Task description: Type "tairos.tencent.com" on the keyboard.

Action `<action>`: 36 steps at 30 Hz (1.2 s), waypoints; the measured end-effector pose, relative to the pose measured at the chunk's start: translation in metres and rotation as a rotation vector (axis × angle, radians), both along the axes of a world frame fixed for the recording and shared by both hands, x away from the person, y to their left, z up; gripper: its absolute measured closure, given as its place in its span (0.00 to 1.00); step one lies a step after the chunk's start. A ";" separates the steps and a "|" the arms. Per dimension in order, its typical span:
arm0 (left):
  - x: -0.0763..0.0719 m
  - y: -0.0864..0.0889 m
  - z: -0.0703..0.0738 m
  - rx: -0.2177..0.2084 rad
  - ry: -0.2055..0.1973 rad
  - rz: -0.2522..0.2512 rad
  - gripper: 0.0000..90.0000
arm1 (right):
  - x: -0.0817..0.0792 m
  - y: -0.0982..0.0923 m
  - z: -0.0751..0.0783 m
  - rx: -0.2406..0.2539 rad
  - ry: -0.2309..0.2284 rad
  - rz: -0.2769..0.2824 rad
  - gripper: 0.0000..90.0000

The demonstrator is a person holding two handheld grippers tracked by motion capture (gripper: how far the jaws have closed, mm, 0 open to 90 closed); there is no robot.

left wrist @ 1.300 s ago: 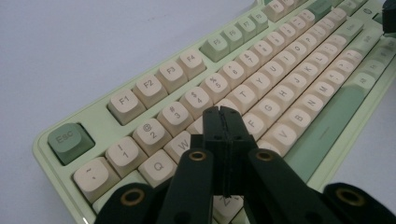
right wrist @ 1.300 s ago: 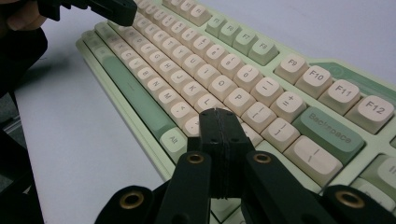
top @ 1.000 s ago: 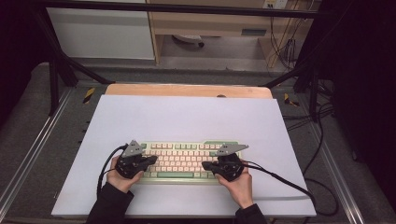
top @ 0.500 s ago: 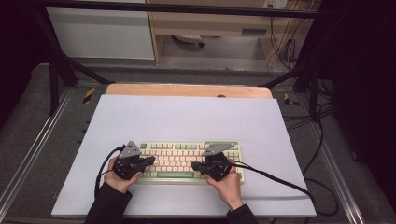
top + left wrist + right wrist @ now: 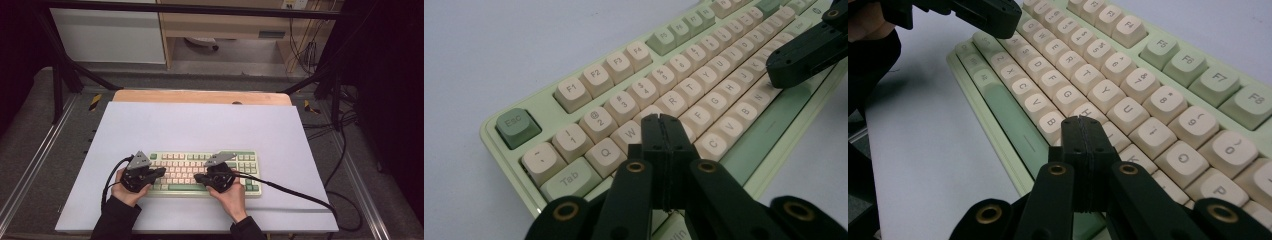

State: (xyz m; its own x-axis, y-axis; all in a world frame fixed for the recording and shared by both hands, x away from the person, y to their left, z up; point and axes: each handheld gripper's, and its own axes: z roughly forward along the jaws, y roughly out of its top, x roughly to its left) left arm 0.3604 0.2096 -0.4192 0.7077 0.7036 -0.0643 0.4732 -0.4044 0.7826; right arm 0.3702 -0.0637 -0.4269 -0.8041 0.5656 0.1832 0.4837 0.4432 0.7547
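Nearest the camera in the high view, 2 dark sleeves come in from the bottom edge; each hand holds 1 hand-held gripper over the near part of a pale green keyboard [image 5: 200,172]. The left hand-held gripper [image 5: 161,171] sits over the keyboard's left end, pointing toward the middle; its jaws are clenched together with nothing between them; in the left gripper view the closed tips [image 5: 660,120] hang above the keys around W and S, and whether they touch a key cannot be told. The right hand-held gripper [image 5: 197,177] sits just right of the middle, pointing leftward toward the other; its jaws are likewise pressed together and grasp nothing; in the right gripper view the tips [image 5: 1083,121] are over the keys near H and J, just beyond the long green space bar [image 5: 1010,117]. A black cable [image 5: 290,192] trails from the right hand-held gripper across the worktop to the right. The keyboard lies flat on the near half of the pale lilac worktop [image 5: 210,125], its long side parallel to the near edge; beyond it the lilac surface ends against a wooden strip [image 5: 200,96].
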 end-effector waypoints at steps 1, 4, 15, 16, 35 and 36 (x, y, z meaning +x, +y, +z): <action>0.000 0.000 0.000 0.000 0.000 0.000 1.00 | 0.000 0.001 0.000 0.001 0.004 0.000 1.00; 0.000 0.000 0.000 0.001 0.001 -0.002 1.00 | 0.001 0.003 -0.001 0.005 0.005 0.005 1.00; 0.000 -0.001 0.000 0.002 0.001 -0.004 1.00 | 0.001 0.009 -0.005 -0.017 -0.005 0.024 1.00; 0.000 -0.001 0.000 0.002 0.001 -0.004 1.00 | 0.001 0.009 -0.006 -0.024 -0.003 0.026 1.00; -0.001 -0.001 0.002 -0.003 -0.005 -0.004 1.00 | -0.004 -0.014 0.015 -0.012 -0.035 -0.003 1.00; -0.001 -0.001 0.002 -0.003 -0.005 -0.004 1.00 | -0.004 -0.017 0.016 -0.009 -0.033 -0.006 1.00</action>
State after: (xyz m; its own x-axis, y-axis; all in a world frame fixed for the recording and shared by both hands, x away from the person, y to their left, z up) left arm 0.3593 0.2090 -0.4175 0.7108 0.7006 -0.0631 0.4679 -0.4038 0.7862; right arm 0.3664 -0.0805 -0.4110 -0.8061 0.5721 0.1514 0.4613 0.4472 0.7663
